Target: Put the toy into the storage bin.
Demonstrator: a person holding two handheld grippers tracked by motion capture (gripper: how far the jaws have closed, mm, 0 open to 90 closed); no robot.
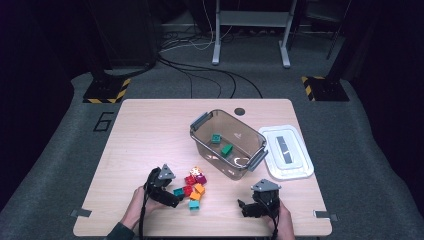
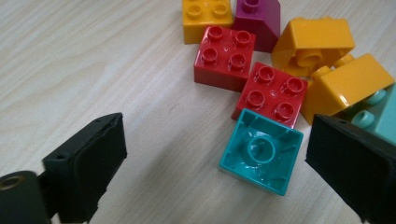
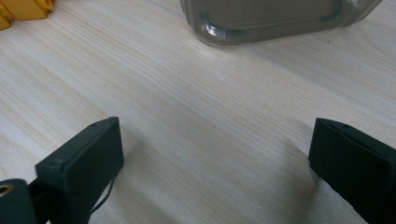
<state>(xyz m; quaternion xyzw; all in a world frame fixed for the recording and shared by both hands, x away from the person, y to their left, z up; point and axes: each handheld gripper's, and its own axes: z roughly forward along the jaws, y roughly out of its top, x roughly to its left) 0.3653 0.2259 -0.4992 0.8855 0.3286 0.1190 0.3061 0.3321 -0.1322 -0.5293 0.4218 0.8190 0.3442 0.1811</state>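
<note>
A pile of toy bricks (image 1: pixel 194 187) lies on the wooden table (image 1: pixel 145 135) near its front. My left gripper (image 1: pixel 175 196) sits low at the pile's left side. In the left gripper view its jaws stand open (image 2: pixel 217 140) around an upside-down teal brick (image 2: pixel 261 151), which rests near the right jaw with no pad pressing on it. Just beyond the teal brick lie two red bricks (image 2: pixel 225 58) (image 2: pixel 271 93), several orange ones (image 2: pixel 350 84) and a purple one (image 2: pixel 259 18). My right gripper (image 1: pixel 247 207) (image 3: pixel 215 144) is open over bare wood at the front right.
A clear plastic bin (image 1: pixel 240 170) (image 3: pixel 275 18) stands behind the pile with two green bricks (image 1: pixel 227 149) in it. Its white lid (image 1: pixel 287 150) lies flat to the right. An orange brick (image 3: pixel 23 9) shows at the top left of the right gripper view.
</note>
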